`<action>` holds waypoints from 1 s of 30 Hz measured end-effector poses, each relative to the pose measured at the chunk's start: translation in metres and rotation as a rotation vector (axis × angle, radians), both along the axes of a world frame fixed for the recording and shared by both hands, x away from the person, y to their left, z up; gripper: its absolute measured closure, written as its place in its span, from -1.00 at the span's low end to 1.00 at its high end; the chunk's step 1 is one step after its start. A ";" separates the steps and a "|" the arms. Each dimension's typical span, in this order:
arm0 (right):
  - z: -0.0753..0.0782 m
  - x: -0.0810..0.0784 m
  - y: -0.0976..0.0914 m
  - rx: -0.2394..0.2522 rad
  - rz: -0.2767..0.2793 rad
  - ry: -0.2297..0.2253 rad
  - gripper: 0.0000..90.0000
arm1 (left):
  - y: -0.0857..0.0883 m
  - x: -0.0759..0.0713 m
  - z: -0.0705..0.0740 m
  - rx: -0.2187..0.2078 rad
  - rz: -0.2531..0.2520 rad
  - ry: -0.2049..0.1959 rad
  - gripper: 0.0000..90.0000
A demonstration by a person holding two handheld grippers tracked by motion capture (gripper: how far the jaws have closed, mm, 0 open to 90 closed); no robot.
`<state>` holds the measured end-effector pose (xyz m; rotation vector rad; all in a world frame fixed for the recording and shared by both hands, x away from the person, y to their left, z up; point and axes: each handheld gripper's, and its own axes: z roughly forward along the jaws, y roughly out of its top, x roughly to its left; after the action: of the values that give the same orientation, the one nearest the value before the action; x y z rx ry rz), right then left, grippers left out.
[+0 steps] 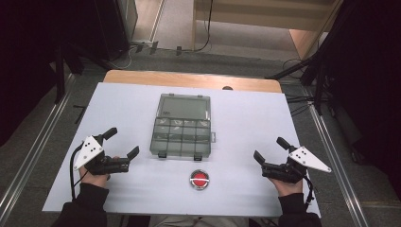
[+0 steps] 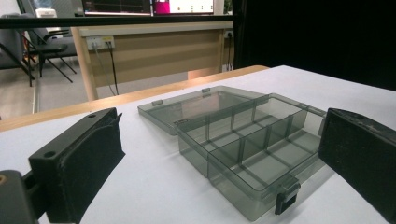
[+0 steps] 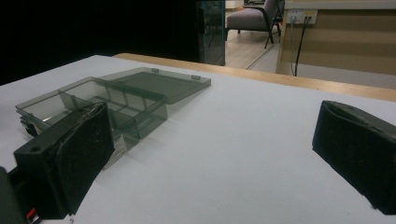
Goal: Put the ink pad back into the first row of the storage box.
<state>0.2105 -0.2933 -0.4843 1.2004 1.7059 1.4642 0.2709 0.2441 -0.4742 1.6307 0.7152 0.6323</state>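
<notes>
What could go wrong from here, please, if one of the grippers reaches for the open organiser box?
1. The organiser box is light-looking clear plastic lying loose on the white table cover; a one-sided push from the left gripper or right gripper may slide it rather than grip it.
2. Its lid lies flat open behind the compartments; pressing there might strain the hinge.
3. The red button sits just in front, so a low sweep could knock it.
</notes>
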 end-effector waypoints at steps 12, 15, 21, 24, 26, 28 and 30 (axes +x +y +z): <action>-0.001 0.000 0.002 -0.010 0.016 0.011 -1.00 | -0.001 -0.001 0.000 -0.001 -0.012 0.002 -1.00; -0.002 0.000 0.003 -0.015 0.022 0.021 -1.00 | 0.000 -0.001 0.000 0.004 -0.010 0.004 -1.00; -0.003 0.001 0.006 -0.030 0.037 0.030 -1.00 | -0.001 -0.001 0.000 0.006 -0.011 0.006 -1.00; -0.004 0.001 0.007 -0.035 0.048 0.033 -1.00 | -0.001 -0.001 0.000 0.009 -0.013 0.006 -1.00; -0.004 0.001 0.009 -0.036 0.060 0.044 -1.00 | -0.001 -0.002 0.000 0.008 -0.013 0.007 -1.00; -0.005 0.002 0.011 -0.034 0.082 0.061 -1.00 | -0.001 -0.002 0.000 0.008 -0.013 0.007 -1.00; -0.006 0.002 0.015 -0.048 0.099 0.069 -1.00 | -0.001 -0.002 0.000 0.010 -0.015 0.008 -1.00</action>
<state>0.2123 -0.2782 -0.4898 1.1690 1.8599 1.4458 0.2694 0.2431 -0.4741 1.6473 0.7060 0.6190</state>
